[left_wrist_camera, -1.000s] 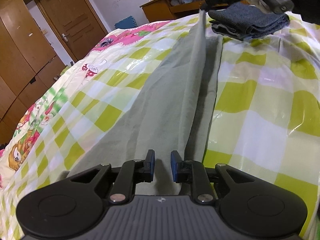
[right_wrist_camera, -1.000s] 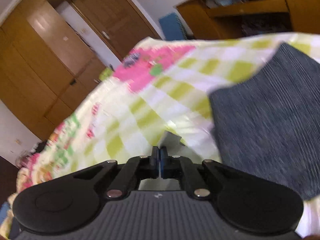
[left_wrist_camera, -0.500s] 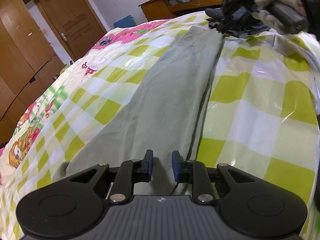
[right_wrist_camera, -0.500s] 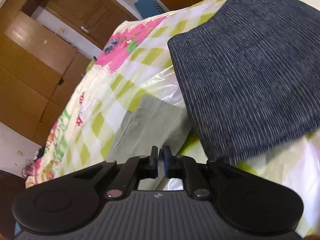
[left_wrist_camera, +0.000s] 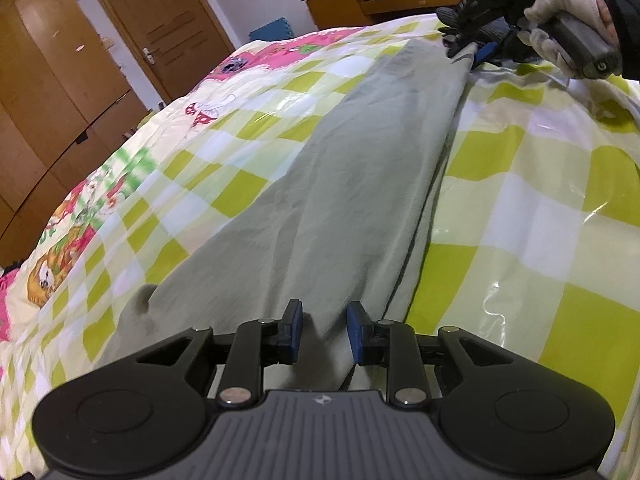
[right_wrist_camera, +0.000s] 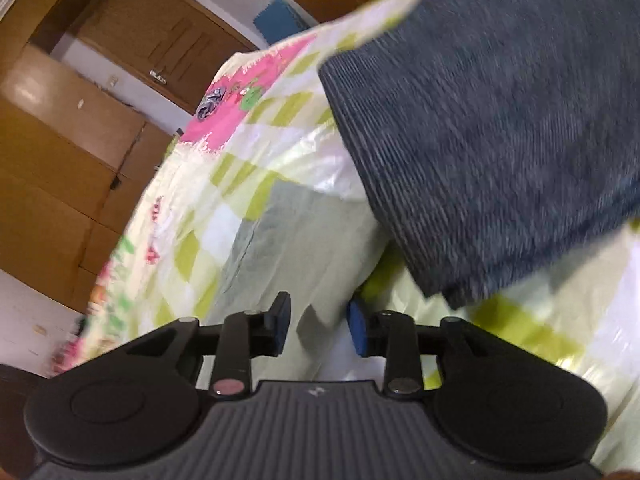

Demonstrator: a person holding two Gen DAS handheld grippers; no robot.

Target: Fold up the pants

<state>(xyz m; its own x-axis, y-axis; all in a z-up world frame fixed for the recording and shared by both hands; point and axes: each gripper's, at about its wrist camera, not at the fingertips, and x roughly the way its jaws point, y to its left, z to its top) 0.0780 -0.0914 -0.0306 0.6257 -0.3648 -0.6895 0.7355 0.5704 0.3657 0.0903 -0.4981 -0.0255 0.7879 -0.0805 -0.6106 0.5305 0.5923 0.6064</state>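
Now both right gripper [right_wrist_camera: 316, 330] and left gripper [left_wrist_camera: 322, 332] have released the pants [left_wrist_camera: 360, 184]

Two matte black handheld grippers with blue finger pads, one gripped by a gloved hand.

The black plastic left gripper [left_wrist_camera: 322, 332] has a ribbed grey-black top plate with a small white logo, two round discs at its sides, silver screw heads on its linkage arms, and blue pads [left_wrist_camera: 295, 330]. The matching black right gripper [right_wrist_camera: 316, 326] shows the same build. In the left wrist view, a white knit-gloved right hand [left_wrist_camera: 560, 20] with a dark sleeve wraps a grey handle bearing a power symbol, black cables trailing above.
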